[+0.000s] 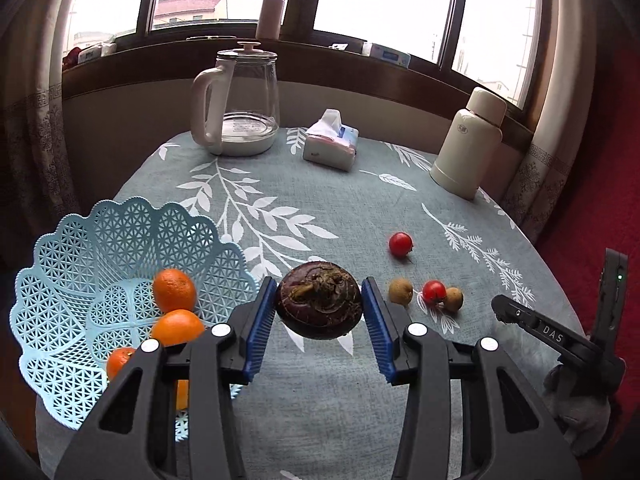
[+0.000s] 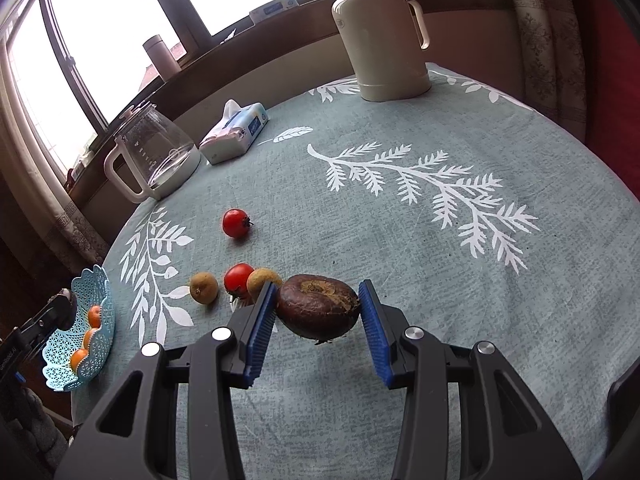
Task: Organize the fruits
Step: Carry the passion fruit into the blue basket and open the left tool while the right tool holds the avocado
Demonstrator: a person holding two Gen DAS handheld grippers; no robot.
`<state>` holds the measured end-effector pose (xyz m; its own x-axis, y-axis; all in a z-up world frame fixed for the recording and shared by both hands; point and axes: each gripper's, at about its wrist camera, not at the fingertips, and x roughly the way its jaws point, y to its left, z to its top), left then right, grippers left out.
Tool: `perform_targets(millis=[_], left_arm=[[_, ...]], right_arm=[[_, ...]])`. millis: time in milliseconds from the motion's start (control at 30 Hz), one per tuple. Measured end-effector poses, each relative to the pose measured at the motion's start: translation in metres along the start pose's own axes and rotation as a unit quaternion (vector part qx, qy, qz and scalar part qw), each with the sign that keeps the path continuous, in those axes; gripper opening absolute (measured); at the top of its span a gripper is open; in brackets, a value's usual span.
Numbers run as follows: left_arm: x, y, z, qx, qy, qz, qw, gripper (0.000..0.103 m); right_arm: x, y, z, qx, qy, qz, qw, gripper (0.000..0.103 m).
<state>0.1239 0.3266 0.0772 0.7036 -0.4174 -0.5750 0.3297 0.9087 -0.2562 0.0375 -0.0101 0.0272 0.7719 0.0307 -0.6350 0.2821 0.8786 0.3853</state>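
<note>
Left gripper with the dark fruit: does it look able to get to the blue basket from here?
Probably yes. The left gripper holds the dark fruit above the cloth, and the blue basket sits just to its left with its top open. The oranges inside leave bare floor, and nothing stands between.

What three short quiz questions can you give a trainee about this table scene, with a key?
1. True or false: the basket is empty.
2. How many red fruits lie on the cloth?
3. What does the left tool grip: A a lemon, B a dark bulb, C a cup?

Key:
1. False: oranges lie in it.
2. Two.
3. B.
</note>
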Motion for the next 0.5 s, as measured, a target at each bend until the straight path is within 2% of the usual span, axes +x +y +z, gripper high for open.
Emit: perform_targets(millis=[233, 500], left_arm=[[-0.015, 0.04, 0.012, -0.039, -0.023, 0.033, 0.9984, 0.045], [-0.016, 0.085, 0.014, -0.083, -0.028, 0.078, 0.9931, 0.045]], right_arm=[[0.0, 0.001, -0.001, 0.002, 0.005, 0.006, 1.0, 0.043], [0.001, 0.003, -0.001, 0.0, 0.008, 0.01, 1.0, 0.043]])
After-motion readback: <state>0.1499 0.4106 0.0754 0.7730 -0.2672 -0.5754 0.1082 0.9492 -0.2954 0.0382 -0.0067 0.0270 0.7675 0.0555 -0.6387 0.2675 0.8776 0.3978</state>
